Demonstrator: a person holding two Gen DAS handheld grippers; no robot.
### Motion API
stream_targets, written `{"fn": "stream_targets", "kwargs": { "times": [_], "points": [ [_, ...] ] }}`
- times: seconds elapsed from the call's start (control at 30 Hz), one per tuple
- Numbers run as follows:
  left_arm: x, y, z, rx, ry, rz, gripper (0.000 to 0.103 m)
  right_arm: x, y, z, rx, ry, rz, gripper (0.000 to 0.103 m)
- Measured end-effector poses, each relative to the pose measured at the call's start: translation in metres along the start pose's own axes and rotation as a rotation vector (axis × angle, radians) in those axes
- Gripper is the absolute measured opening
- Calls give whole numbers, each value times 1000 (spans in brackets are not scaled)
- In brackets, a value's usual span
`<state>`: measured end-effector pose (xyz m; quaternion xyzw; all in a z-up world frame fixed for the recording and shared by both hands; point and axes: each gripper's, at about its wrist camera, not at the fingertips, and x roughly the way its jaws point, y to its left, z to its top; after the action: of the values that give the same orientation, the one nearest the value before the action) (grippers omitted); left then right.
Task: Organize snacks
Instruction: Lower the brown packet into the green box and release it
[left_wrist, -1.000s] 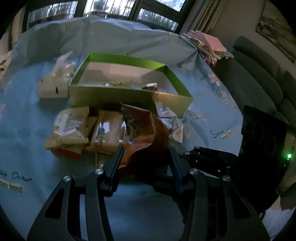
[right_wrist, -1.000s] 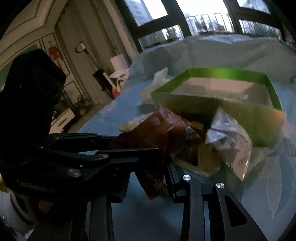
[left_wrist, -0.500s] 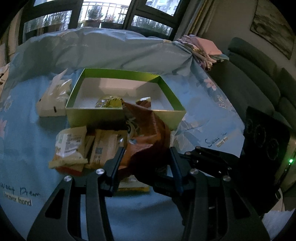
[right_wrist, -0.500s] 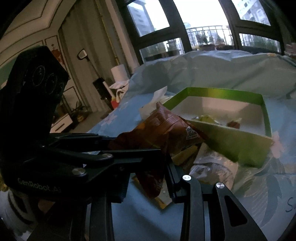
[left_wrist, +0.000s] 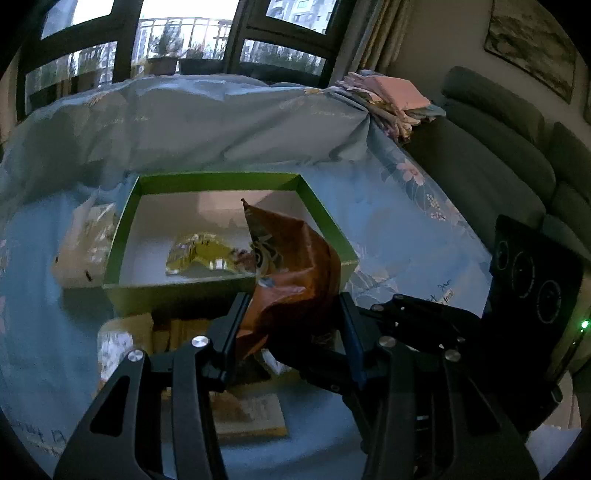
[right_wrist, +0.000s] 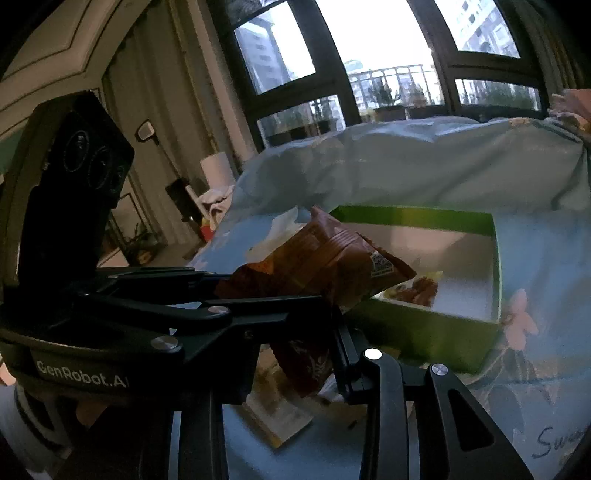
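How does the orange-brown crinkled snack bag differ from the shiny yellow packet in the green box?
The orange-brown crinkled snack bag is held aloft in both grippers, left gripper and right gripper; the shiny yellow packet lies flat inside the green cardboard box. The bag looks larger and stands upright, creased. Both are sealed snack wrappers.

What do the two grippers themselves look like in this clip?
Both are matte black with flat, cut-out linkage arms and silver rivets. The left gripper has blue finger pads. The right gripper sees the left's body: "GenRobot.AI" in white, with round lenses. No sleeves or cables show.
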<state>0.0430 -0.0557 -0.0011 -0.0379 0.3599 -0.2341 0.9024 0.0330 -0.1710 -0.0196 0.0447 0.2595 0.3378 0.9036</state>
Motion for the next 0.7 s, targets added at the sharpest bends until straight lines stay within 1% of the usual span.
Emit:
{"fn": "stream_targets", "kwargs": {
  "times": [0.43, 0.7],
  "points": [
    [25, 5, 39, 21, -16, 2, 47, 15, -30, 31, 18, -31, -24, 36],
    [45, 14, 54, 15, -9, 5, 47, 31, -47, 41, 36, -22, -36, 36]
  ]
}}
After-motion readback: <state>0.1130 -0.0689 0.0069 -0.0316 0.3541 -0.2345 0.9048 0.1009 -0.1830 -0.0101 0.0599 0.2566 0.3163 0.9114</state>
